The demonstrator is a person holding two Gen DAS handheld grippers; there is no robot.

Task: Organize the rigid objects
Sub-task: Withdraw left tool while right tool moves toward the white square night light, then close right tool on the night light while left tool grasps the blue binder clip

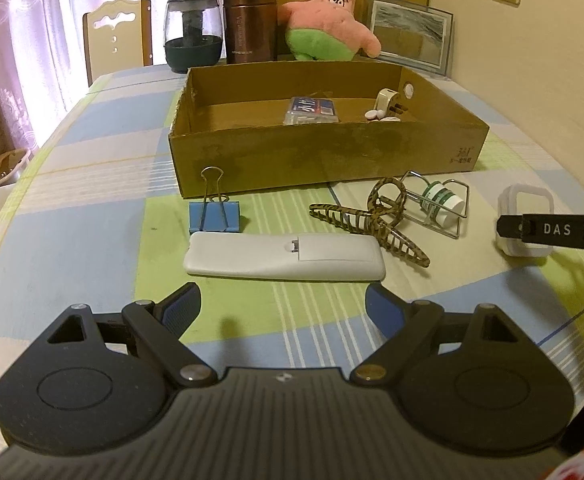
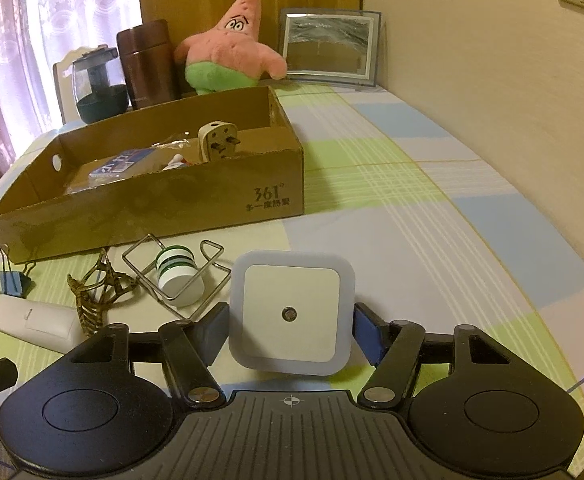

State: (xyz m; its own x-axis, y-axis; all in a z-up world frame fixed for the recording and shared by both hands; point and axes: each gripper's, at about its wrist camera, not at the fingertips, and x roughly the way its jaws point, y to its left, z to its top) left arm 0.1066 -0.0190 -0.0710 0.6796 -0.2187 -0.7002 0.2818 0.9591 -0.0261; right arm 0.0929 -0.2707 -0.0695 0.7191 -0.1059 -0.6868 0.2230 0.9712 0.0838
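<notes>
We read the right gripper (image 2: pixel 290 326) as pinching the white square night light (image 2: pixel 290 314): both blue pads sit against its left and right sides, and the light stands upright on the checked tablecloth (image 2: pixel 432 240) between them. From this gripper, a green-banded white bottle (image 2: pixel 179 276) lies inside a wire holder (image 2: pixel 195 276) at 10 o'clock, just beside the light. The leopard-print hair claw (image 2: pixel 95 292) sits further at 9 o'clock, then the white remote (image 2: pixel 31 322) and the blue binder clip (image 2: pixel 13 282).

The cardboard box (image 2: pixel 195 196) is at 11 o'clock, well apart from the light; a plug adapter (image 2: pixel 215 142) and a blue-labelled packet (image 2: pixel 125 164) lie in it.

We see the left gripper (image 1: pixel 281 306) spread wide with nothing between the pads, above the cloth. The remote lies at its 12 o'clock, face down, the binder clip at 11, the hair claw at 1, touching the remote's far end. The night light is at 3 o'clock.
</notes>
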